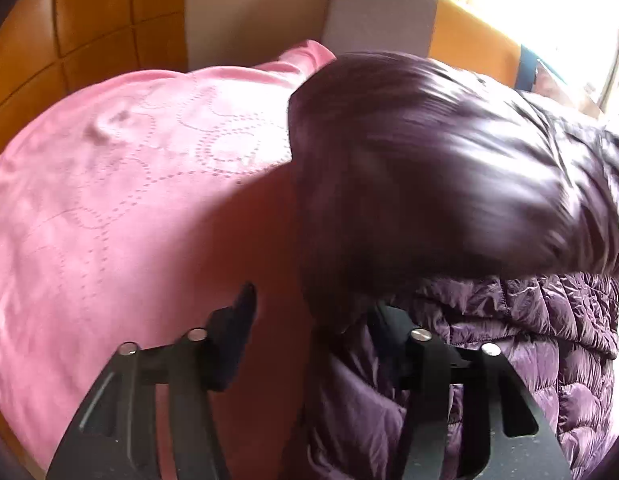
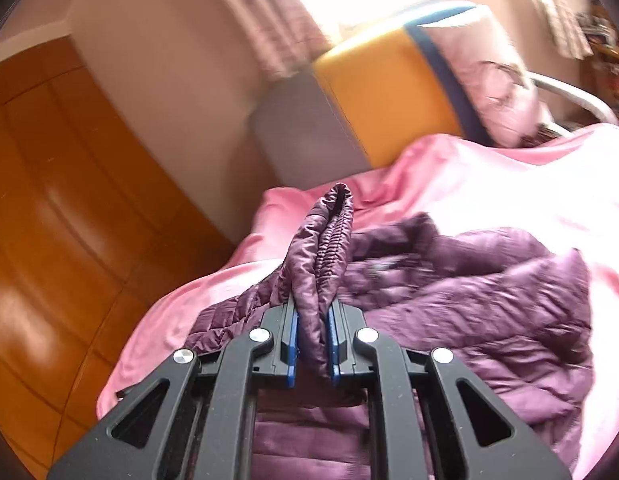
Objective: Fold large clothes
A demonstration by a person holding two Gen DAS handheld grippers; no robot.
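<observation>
Midway at best, the folding of a purple quilted jacket (image 2: 489, 320) proceeds on a bed spread with a pink blanket (image 1: 109, 200). In the right wrist view the jacket lies rumpled across the centre and right of the frame, with no flat, squared fold to be seen; the folds themselves appear yet to be made.

The right gripper (image 2: 312, 346) is clenched on a gathered cuff (image 2: 329, 232) of the jacket, the blue pads pinching the fabric, which rises from them toward mid-frame. The left gripper (image 1: 309, 320), at the bottom of the left wrist view, has its fingers spread wide; one finger sits against the jacket at lower right, the other over the blanket, and nothing is gripped between them. A dark, blurred swell of the jacket (image 1: 429, 160) fills the centre right of that view.

Open blanket lies to the left of the garment, offering room to lay it out. The bed's edge runs along the left, a wooden wardrobe (image 2: 49, 200) near beyond it; a padded headboard (image 2: 389, 92) bounds the top of the frame.
</observation>
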